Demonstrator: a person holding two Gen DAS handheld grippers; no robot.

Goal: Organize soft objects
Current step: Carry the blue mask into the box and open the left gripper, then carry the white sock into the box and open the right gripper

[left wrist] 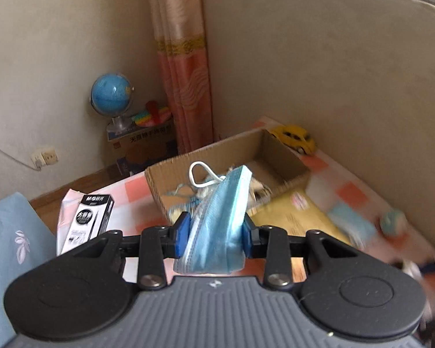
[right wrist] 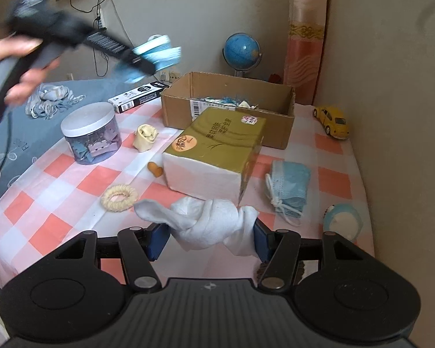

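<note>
Left gripper (left wrist: 214, 233) pinching a blue mask (left wrist: 217, 220), cardboard box (left wrist: 275, 156) at twelve o'clock, nearer than right gripper (right wrist: 210, 239) clamping a white sock (right wrist: 214, 223).

On your checkered tablecloth (right wrist: 58, 203) you see a yellow toy car (right wrist: 332, 121) near the wall, a clear jar of binder clips (right wrist: 91, 132) with a white lid, and a black pen box (right wrist: 139, 95) lying flat. A blue globe (right wrist: 242, 50) stands behind, beside the pink curtain (right wrist: 304, 29).
</note>
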